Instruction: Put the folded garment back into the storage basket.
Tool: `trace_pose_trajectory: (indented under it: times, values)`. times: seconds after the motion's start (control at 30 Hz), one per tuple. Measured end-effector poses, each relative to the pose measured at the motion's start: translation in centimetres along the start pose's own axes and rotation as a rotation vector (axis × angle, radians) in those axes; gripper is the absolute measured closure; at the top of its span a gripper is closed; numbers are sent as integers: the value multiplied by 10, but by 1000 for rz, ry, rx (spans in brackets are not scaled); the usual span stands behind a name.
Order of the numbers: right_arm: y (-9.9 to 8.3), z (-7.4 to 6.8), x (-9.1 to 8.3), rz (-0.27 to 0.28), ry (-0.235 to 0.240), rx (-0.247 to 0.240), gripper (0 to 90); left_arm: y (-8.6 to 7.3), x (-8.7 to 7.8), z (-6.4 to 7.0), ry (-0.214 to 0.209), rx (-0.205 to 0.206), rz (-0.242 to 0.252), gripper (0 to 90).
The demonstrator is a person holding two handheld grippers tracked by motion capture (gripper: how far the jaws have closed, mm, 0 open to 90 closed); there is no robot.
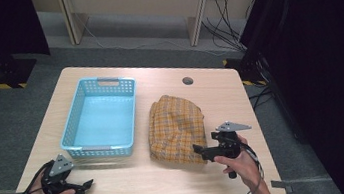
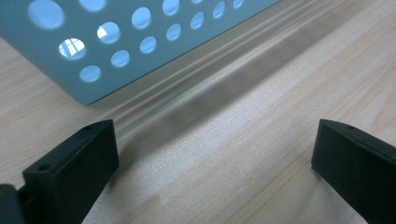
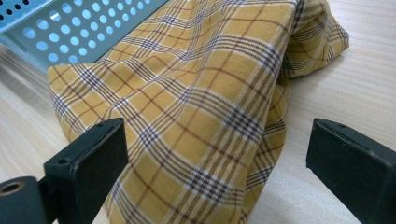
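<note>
Beside the basket [image 1: 99,114], folded yellow-plaid cloth [image 1: 176,129]

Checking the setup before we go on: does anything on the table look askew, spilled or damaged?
Nothing stands out. The basket sits upright and empty on the table. The plaid cloth lies folded beside it, a bit rumpled but whole. Both claws, left and right, are open, holding nothing.

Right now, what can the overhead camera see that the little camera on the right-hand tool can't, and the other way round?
The high view alone takes in the whole table, both hands, the left gripper and the basket's bare inside. The right gripper view alone brings out the cloth's brown and white check lines and folds. Both show the folded yellow cloth beside the blue basket, with the right gripper open.
</note>
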State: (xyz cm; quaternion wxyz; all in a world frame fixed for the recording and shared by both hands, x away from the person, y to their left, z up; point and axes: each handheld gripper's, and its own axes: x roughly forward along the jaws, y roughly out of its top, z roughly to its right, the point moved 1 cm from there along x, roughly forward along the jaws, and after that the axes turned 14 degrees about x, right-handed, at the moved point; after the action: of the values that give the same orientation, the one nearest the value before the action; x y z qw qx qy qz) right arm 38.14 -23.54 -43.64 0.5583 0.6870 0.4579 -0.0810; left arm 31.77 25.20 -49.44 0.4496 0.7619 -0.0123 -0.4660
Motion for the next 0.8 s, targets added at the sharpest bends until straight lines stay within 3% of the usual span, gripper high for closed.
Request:
trace_pose_trajectory:
  times: [0.37,0.8]
  values:
    - [9,2,7,4,17,13,77,0,0,0,0,0,-1,0]
    - [20,-1,29,-25,41,20,103,0,0,0,0,0,-1,0]
